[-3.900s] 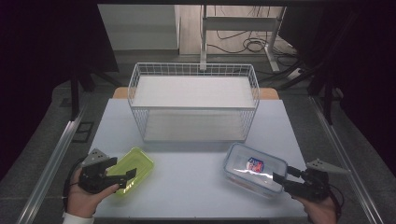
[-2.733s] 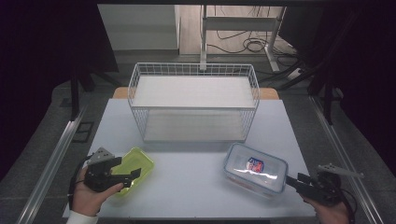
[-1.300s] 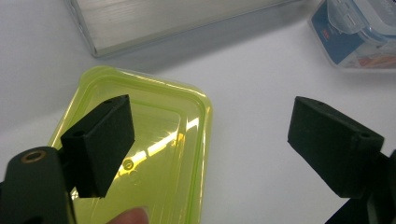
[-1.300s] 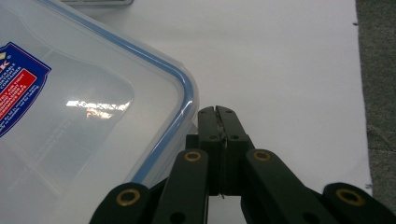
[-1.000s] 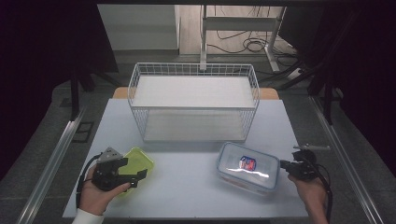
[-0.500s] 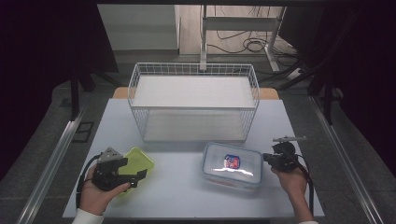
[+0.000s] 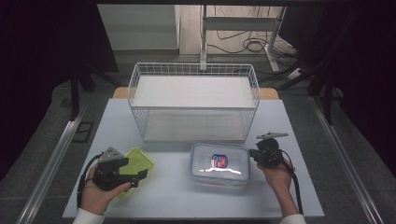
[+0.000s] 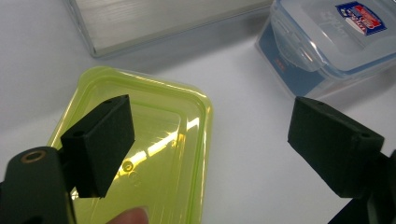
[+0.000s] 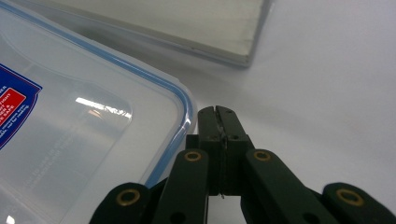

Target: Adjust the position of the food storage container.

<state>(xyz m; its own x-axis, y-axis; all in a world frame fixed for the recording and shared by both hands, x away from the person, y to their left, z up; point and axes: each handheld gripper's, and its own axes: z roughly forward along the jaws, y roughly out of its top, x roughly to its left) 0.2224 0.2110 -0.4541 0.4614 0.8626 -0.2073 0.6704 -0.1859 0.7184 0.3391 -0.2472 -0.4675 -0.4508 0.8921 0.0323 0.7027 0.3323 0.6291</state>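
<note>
Left gripper (image 8: 210,154): jaws spread wide over the translucent yellow-green plastic tray (image 8: 154,140), nothing held. Right gripper (image 9: 219,114): jaws pressed together, empty, touching the blue-sealed rim of the clear lidded plastic container (image 9: 70,135).

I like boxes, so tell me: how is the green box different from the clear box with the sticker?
The green box is see-through yellow-green, open-topped and plain; the clear box is colourless, with a blue-edged lid and a red-and-blue sticker. The green one looks smaller and shallower than the clear one. The open left gripper hovers over the green box; the shut right gripper sits beside the clear one's edge. Both are rectangular plastic containers lying on the white table.
</note>
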